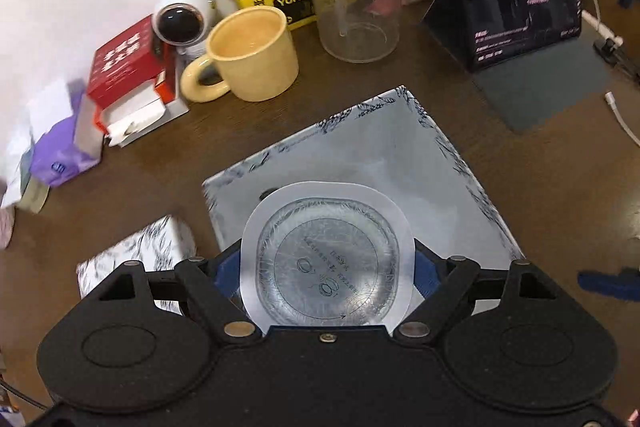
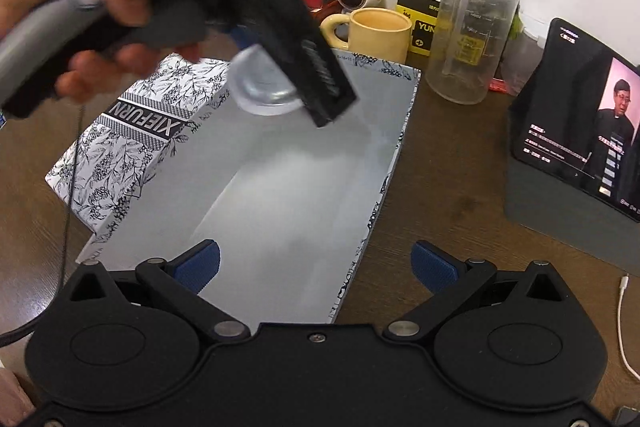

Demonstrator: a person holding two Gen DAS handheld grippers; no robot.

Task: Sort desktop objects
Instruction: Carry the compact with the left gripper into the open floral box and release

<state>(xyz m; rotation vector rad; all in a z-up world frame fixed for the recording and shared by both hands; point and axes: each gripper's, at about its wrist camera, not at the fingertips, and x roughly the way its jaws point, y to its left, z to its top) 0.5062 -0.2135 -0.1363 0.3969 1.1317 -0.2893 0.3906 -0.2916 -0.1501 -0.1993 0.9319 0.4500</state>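
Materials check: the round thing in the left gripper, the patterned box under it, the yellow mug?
Round lidded cup: looks like clear plastic under a white film seal; see-through, glossy.
Patterned box: likely printed cardboard, matte grey inside, thin folded walls.
Yellow mug: probably glazed ceramic; thick rim, soft sheen. Could be enamel.

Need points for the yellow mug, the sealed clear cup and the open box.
yellow mug (image 1: 262,67): left wrist view, on its outer side wall.
sealed clear cup (image 1: 326,259): left wrist view, middle of its clear face.
open box (image 2: 280,187): right wrist view, bare grey inner floor.
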